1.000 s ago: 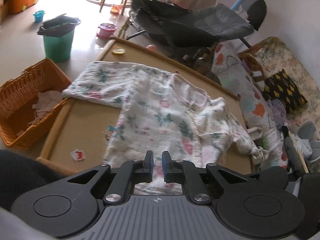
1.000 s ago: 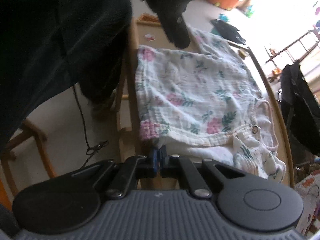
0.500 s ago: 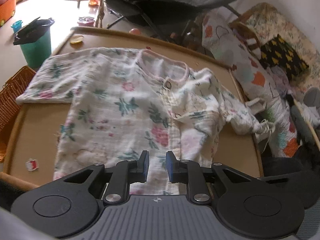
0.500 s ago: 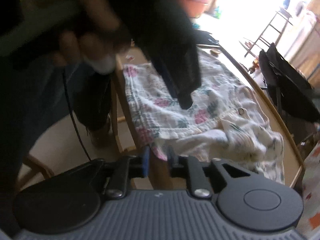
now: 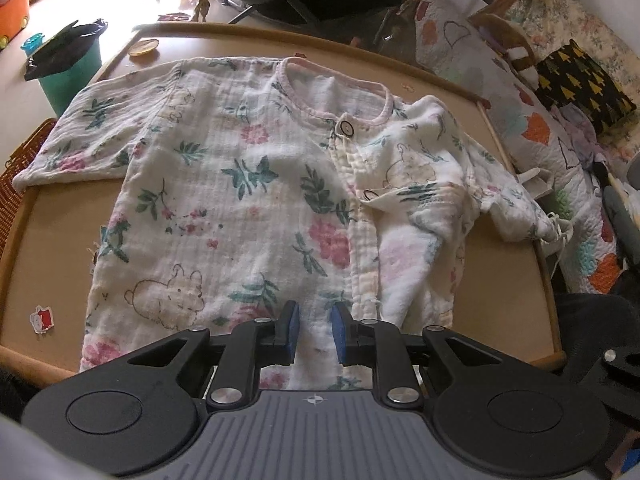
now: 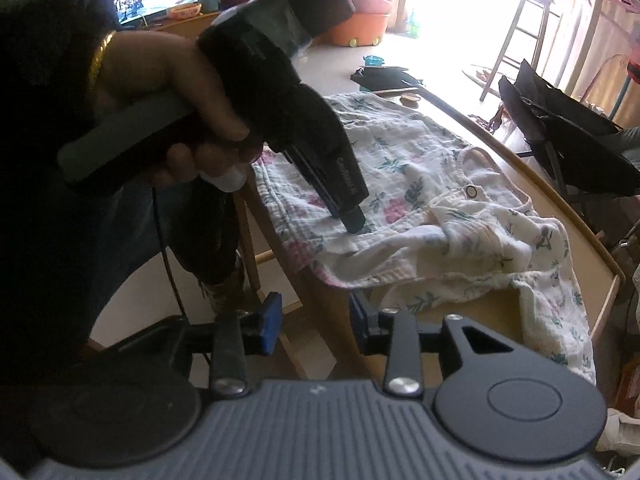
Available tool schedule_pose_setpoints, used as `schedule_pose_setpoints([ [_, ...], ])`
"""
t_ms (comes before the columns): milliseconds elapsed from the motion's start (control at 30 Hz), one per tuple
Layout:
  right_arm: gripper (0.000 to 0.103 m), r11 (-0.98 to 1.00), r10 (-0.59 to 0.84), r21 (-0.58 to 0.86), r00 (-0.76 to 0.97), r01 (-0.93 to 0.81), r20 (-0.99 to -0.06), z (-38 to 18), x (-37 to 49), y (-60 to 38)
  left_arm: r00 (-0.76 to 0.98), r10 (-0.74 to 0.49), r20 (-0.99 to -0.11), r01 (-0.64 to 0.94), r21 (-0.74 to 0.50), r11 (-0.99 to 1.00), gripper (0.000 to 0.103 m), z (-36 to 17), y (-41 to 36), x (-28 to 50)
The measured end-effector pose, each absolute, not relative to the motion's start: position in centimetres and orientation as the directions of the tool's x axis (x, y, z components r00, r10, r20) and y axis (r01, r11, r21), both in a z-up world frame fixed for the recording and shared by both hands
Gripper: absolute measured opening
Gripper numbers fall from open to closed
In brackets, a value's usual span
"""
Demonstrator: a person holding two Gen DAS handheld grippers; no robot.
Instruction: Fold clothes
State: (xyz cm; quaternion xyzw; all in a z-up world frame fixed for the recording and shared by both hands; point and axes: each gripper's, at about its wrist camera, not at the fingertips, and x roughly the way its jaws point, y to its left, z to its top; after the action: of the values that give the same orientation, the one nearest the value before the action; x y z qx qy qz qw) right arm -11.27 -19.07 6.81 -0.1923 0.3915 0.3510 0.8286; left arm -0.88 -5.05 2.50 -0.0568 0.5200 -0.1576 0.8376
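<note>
Left gripper [image 5: 314, 330]: I see the jaws parted, blue pads [image 5: 292, 326] over the bottom hem, nothing between them.
Floral baby shirt [image 5: 240, 200]: flat on the wooden table [image 5: 52, 248], front up, collar far side; its right half is bunched.
Sticker [image 5: 42, 319]: on table, left of hem.
Green bin [image 5: 70, 74]: beyond table's left corner.

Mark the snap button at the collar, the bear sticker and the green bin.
snap button [image 5: 345, 129]: left wrist view, its centre.
bear sticker [image 5: 42, 319]: left wrist view, its middle.
green bin [image 5: 70, 76]: left wrist view, its side wall.
</note>
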Motion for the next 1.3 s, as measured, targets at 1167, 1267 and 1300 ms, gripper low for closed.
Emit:
schedule_pose_setpoints([
  [1167,0.007,0.677,-0.159,-0.503,0.56,-0.538,-0.813,0.5,2.3,-28.9,0.448,-0.417,-0.791,0.132,-0.403,0.906,0.023,1.1,-2.9,-0.7],
  [1267,0.007,0.664,-0.183,-0.519,0.556,-0.538,-0.811,0.2,2.6,-29.3,0.449,-0.417,-0.79,0.134,-0.402,0.906,0.023,1.2,-2.6,-0.8],
  [1300,0.007,0.663,-0.183,-0.517,0.553,-0.541,-0.813,0.2,2.7,-29.4,0.449,-0.418,-0.79,0.135,-0.402,0.906,0.023,1.2,-2.6,-0.8],
])
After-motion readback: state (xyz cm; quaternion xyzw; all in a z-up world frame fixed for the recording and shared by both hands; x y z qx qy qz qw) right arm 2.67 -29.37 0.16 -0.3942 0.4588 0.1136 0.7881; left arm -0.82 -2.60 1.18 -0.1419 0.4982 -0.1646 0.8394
